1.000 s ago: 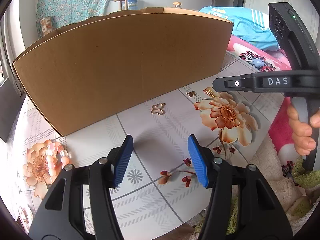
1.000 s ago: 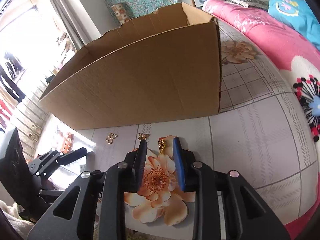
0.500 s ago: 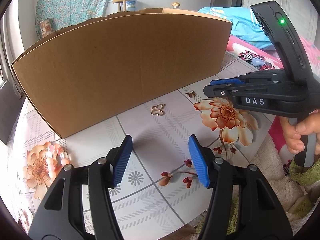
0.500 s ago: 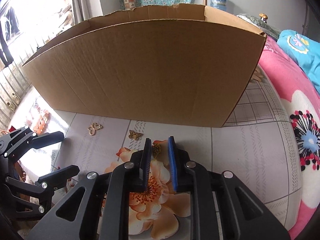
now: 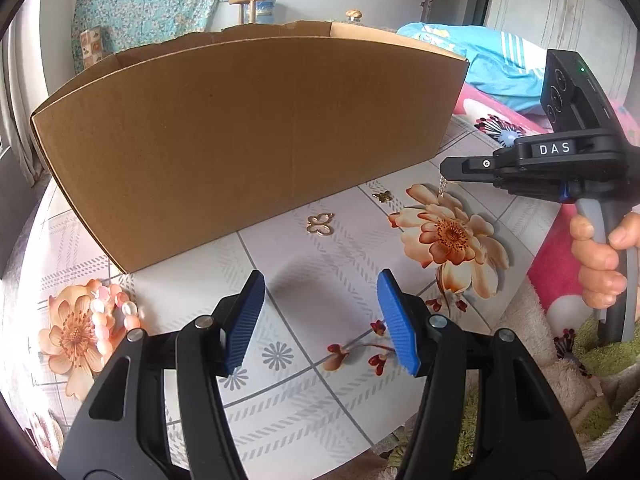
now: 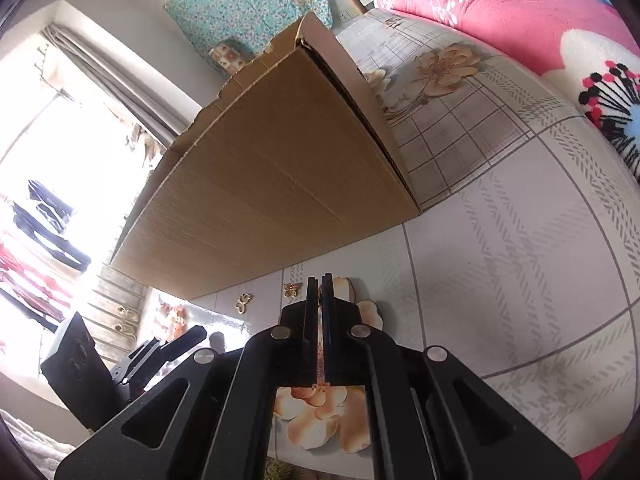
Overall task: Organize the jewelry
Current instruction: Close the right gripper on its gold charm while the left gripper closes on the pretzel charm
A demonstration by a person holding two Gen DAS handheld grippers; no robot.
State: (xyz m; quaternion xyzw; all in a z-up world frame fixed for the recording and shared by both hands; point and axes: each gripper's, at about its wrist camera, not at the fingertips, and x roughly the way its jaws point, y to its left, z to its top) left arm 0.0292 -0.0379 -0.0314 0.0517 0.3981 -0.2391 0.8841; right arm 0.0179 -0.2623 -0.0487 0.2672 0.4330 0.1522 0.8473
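A large cardboard box (image 5: 248,140) stands on the flowered table. In front of it lie a gold butterfly-outline charm (image 5: 320,225) and a smaller gold butterfly charm (image 5: 383,196). My right gripper (image 5: 445,170) is shut on a small gold pendant (image 5: 441,188) that dangles from its tips above the table, right of the charms. In the right wrist view the right gripper (image 6: 319,284) shows its jaws pressed together, with both charms (image 6: 292,290) (image 6: 243,303) to its left. My left gripper (image 5: 320,312) is open and empty above the table's near side.
A pink bead bracelet (image 5: 112,312) lies on the table at the left near the box corner. Pink and blue bedding (image 5: 500,68) lies behind at the right. A towel (image 5: 560,380) hangs at the table's near right edge.
My right gripper has shut on the gold pendant and lifted it off the table, tilting. The left gripper has stayed in place, open.
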